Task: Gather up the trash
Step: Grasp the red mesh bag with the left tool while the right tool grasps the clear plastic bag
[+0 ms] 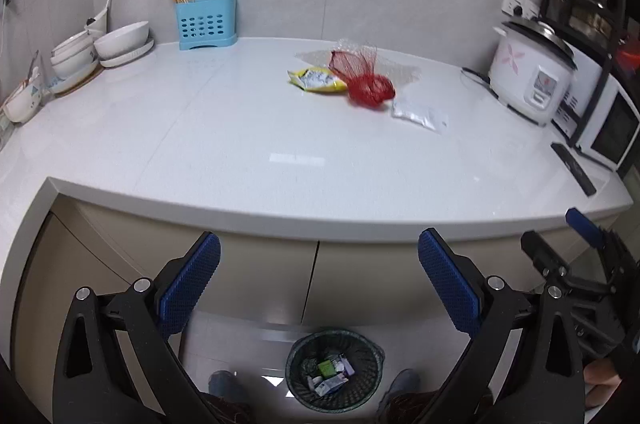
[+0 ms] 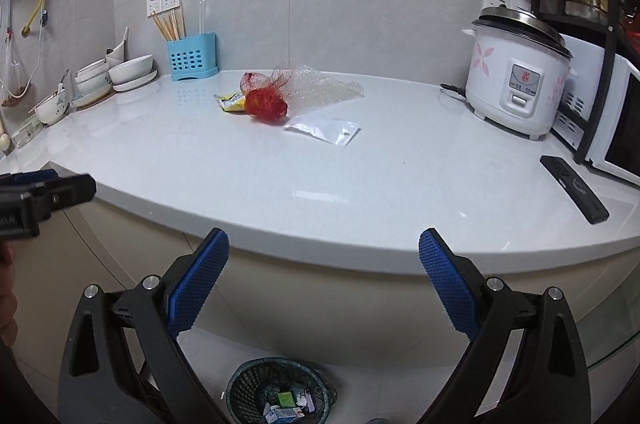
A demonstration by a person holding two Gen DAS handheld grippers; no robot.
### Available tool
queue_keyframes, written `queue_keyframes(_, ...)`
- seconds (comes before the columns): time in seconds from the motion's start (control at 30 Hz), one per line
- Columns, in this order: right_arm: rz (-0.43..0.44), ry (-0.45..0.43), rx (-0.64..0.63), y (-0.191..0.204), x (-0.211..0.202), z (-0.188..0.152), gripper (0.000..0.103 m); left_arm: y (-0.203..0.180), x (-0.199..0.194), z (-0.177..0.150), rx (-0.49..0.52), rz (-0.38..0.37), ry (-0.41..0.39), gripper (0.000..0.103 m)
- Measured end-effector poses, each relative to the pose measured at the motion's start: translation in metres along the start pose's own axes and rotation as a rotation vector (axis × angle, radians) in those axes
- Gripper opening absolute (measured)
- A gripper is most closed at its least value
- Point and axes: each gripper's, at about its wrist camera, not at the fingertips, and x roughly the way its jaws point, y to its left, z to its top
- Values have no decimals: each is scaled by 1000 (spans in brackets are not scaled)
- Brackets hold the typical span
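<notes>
We hold both tools back from the surface [image 1: 160,128], in front of the cabinet and above the floor, so each camera takes in the whole spread of trash before we reach. The left tool [image 1: 319,286] is released, its blue pads wide apart with nothing between them; the right tool [image 2: 324,286] is released and empty too. The mesh bin [image 1: 335,368] sits on the floor just below us, already holding a few small cartons, so a picked piece would likely only need a short drop.

The trash lies together near the middle of the surface, towards the back wall. A red net bag [image 1: 366,80] is crumpled into a loose ball with its open end standing up. A yellow wrapper [image 1: 316,80] lies flat, touching the net's left side. A clear plastic pouch [image 2: 324,129] lies flat just in front. A sheet of bubble wrap [image 2: 324,88] lies behind.
</notes>
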Motion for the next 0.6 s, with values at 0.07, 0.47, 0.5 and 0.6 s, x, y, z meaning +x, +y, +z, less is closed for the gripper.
queue_keyframes(0.07,0,6,-3,-2,7,9,92,-1,5,16,-8,4,4,97)
queue_keyframes(0.47,-12,68,45,-16,70,50,92,-23,81,101,-6,40,45,97)
queue_keyframes(0.5,-18,72,40,-16,76,51,92,-24,89,107,-16,40,48,97)
queue_keyframes(0.6,-19,83,28,-17,91,56,92,-27,110,127,-45,36,65,97)
